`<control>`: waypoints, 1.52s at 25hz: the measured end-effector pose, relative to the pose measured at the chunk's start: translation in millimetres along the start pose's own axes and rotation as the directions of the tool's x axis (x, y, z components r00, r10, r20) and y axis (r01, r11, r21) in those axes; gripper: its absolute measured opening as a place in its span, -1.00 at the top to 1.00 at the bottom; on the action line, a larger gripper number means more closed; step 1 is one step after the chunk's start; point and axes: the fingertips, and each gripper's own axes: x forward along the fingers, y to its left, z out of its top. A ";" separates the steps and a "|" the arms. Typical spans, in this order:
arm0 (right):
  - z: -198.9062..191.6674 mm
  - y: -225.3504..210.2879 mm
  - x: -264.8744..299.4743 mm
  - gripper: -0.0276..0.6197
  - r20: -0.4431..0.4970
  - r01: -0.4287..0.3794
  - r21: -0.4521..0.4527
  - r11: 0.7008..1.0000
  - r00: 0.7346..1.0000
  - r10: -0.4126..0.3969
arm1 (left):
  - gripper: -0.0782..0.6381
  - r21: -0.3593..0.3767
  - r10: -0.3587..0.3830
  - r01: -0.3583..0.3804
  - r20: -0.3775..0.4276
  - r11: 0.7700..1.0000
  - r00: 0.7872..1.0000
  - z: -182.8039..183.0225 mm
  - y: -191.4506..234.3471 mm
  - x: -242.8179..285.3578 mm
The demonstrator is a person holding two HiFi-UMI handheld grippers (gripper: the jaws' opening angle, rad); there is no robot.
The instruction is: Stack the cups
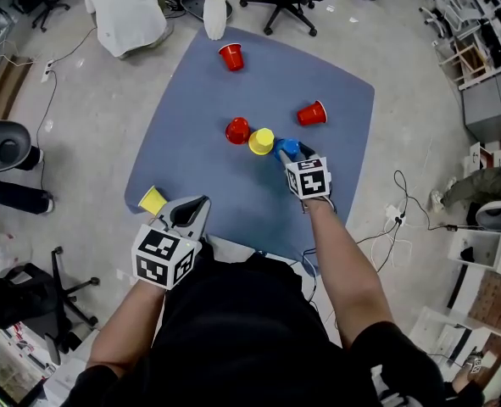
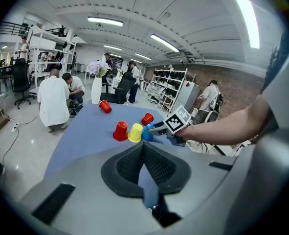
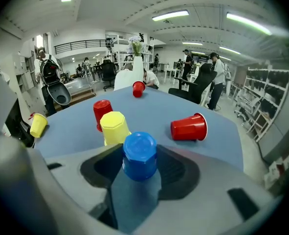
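While the right gripper (image 1: 290, 153) gapes wide, the upturned blue cup (image 3: 140, 155) stands upright squarely between its jaws, the pads seemingly not yet pressing. The yellow cup (image 3: 114, 127) sits just beyond to its left. The left gripper (image 1: 196, 206), closed and empty, hangs well back.

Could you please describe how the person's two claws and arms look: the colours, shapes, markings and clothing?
The left claw and the right claw are built alike: a grey body with two black, mesh-textured pads. Each carries a white cube covered with black square markers. The person wears a black short-sleeved top, so the forearms are uncovered.
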 end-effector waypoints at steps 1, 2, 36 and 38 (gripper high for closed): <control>-0.1 0.3 0.3 0.26 0.001 0.001 0.001 1.000 1.000 -0.001 | 0.77 -0.001 0.001 -0.001 0.001 1.000 1.000 -0.5 -0.2 -0.3; -0.1 0.6 0.4 0.26 0.002 0.002 0.003 1.000 1.000 -0.002 | 0.77 -0.002 0.001 -0.001 0.002 1.000 1.000 -0.7 -0.5 -0.6; -20.1 114.9 -153.1 0.91 0.191 -0.393 -0.168 0.904 0.887 0.421 | 0.77 -0.116 0.252 -0.242 0.085 0.963 0.964 -32.3 -32.3 -23.5; -24.3 131.1 -152.3 0.91 0.176 -0.413 -0.195 0.890 0.877 0.446 | 0.77 -0.134 0.276 -0.265 0.075 0.955 0.958 -46.2 -31.6 -32.7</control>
